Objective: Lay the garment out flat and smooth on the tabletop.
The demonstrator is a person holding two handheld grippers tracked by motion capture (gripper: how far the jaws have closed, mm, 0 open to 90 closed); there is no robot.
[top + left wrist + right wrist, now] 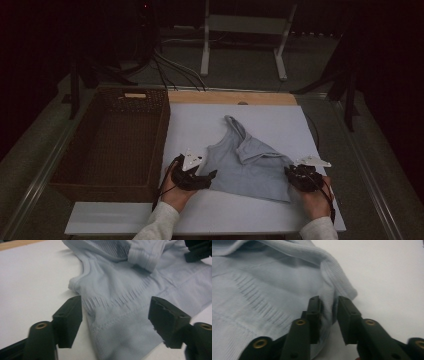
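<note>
Right gripper point(329, 312) first: its jaws sit close together with a fold of the top's point(250, 165) edge between them, though a small gap shows, so probably not clamped. Left gripper point(115, 317) is at the top's opposite side, jaws wide apart straddling the hem, touching nothing. The top lies flat on the bench point(200, 125), just right of the basket point(115, 145).

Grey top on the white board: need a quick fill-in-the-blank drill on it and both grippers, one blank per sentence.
1. The grey top lies on the ____ board.
2. The wicker basket stands on the board's ____ side.
3. The left gripper has its jaws ____ over the hem.
4. A fold of fabric sits between the ____ gripper's jaws.

Missing words: white; left; open; right
</note>
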